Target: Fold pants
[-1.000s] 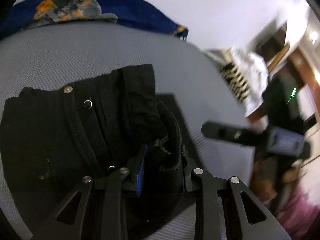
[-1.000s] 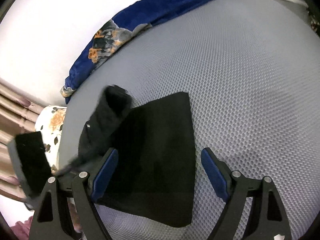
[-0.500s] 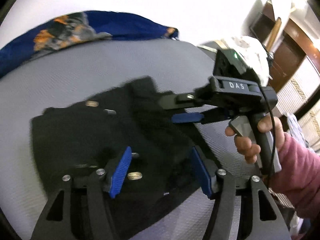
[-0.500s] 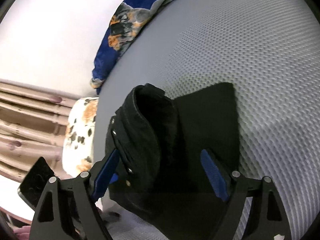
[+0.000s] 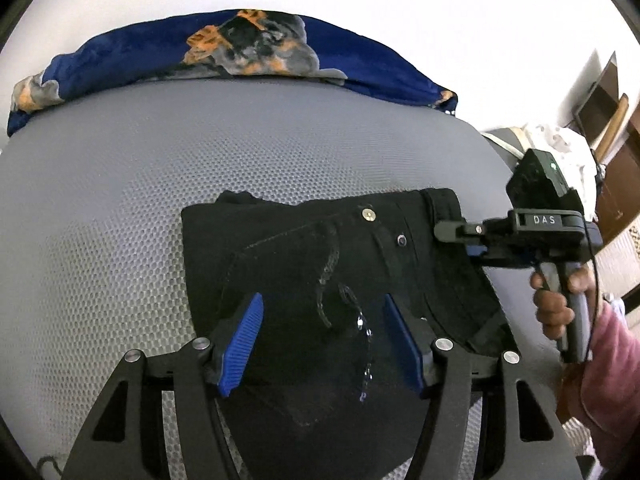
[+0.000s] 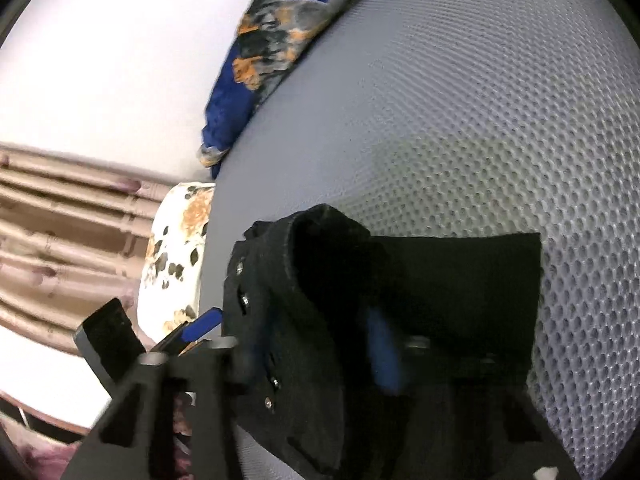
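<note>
Pants: the black pants point(image 5: 320, 280) lie folded into a compact block on the grey mesh bed point(image 5: 200, 152), toward its near edge, waistband with two metal studs at the right end.
Left gripper: the left gripper point(image 5: 324, 340) hangs over the near part of the pants, its blue pads point(image 5: 240, 344) standing well apart with nothing pinched between them; the jaws opened within the last second.
Right gripper: the right gripper point(image 6: 320, 352) is at the waistband end of the pants, seen at the right in the left wrist view; its jaws have just been closing and stand narrow, with a thick fold of waistband between the blurred blue pads.
Hand: a hand point(image 5: 560, 300) in a pink sleeve holds the right gripper's handle.
Far edge: a blue blanket point(image 5: 248, 52) with orange and grey print lies along the far side of the bed.
Left of bed: a white floral cloth point(image 6: 176, 256) and beige curtains point(image 6: 68, 248) show in the right wrist view.
</note>
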Tool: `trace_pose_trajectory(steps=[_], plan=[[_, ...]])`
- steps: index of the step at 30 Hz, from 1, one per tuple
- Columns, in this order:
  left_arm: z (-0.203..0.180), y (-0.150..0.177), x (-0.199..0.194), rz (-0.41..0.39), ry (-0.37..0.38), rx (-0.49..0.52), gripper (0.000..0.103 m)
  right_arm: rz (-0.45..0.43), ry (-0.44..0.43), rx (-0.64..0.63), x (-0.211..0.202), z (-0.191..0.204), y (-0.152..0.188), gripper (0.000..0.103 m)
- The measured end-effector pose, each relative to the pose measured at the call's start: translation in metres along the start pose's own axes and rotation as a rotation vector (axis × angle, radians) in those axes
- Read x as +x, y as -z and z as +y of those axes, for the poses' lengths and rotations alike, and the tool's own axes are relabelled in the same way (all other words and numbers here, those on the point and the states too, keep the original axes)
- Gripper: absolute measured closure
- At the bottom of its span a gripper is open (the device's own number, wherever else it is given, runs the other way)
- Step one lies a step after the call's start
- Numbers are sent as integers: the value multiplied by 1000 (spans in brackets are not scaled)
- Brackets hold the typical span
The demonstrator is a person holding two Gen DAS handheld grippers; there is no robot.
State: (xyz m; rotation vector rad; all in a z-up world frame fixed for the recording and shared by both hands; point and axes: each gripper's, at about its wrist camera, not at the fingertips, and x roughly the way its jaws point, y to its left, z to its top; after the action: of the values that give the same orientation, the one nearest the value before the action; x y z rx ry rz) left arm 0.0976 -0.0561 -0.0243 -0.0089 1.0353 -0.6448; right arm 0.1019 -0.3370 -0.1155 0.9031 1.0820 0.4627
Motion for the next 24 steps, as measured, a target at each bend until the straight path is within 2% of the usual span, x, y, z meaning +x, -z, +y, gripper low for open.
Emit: trace_pose_trajectory(steps=[2, 7, 9, 13, 17, 21, 24], plan=[[-4, -3, 0, -11, -1, 7, 40, -17, 7, 17, -4, 3, 4, 90], [-14, -11, -6, -48, 20, 30, 40, -123, 87, -85, -36, 48, 23, 92], [-22, -14, -7, -59, 34, 60, 40, -157, 112, -90, -49, 53, 28, 93], [-32, -20, 1, -52, 59, 96, 40, -212, 213, -11, -64, 32, 36, 93], [-37, -19, 20, -1, 90, 119, 40, -237, 237, 93, -68, -6, 40, 93], [-29, -16, 54, 93, 54, 100, 40, -228, 261, 101, -64, -17, 38, 90], [-34, -13, 64, 92, 17, 142, 40, -210, 313, 73, -59, -8, 35, 80]])
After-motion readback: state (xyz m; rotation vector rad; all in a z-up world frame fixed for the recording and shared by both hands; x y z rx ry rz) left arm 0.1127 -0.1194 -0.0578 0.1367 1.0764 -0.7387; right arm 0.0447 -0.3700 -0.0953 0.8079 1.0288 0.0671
